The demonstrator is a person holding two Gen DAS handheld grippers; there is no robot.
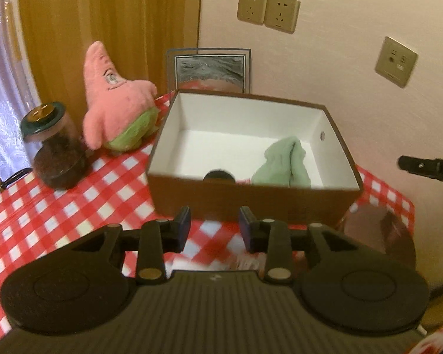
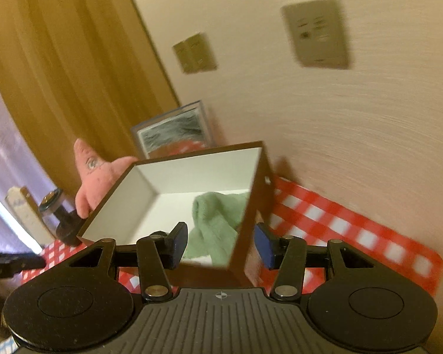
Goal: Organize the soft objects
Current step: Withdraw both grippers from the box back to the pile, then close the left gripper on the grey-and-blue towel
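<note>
Both claws are apart and empty: left claw (image 1: 215,226) hangs before the box (image 1: 251,200), right claw (image 2: 221,243) straddles its corner. Green cloth (image 1: 283,163) is inside, pink plush (image 1: 118,109) waits on the desk (image 1: 44,221) beside the jar (image 1: 56,147); a careless reach could topple it.

the left gripper (image 1: 214,224) hovers with its jaws apart over the red checked tablecloth (image 1: 73,206), just short of the brown box (image 1: 251,200). a green cloth (image 1: 283,162) lies in the box's right side. the pink star plush (image 1: 118,109) stands left of the box, beside a dark jar (image 1: 56,147).
</note>
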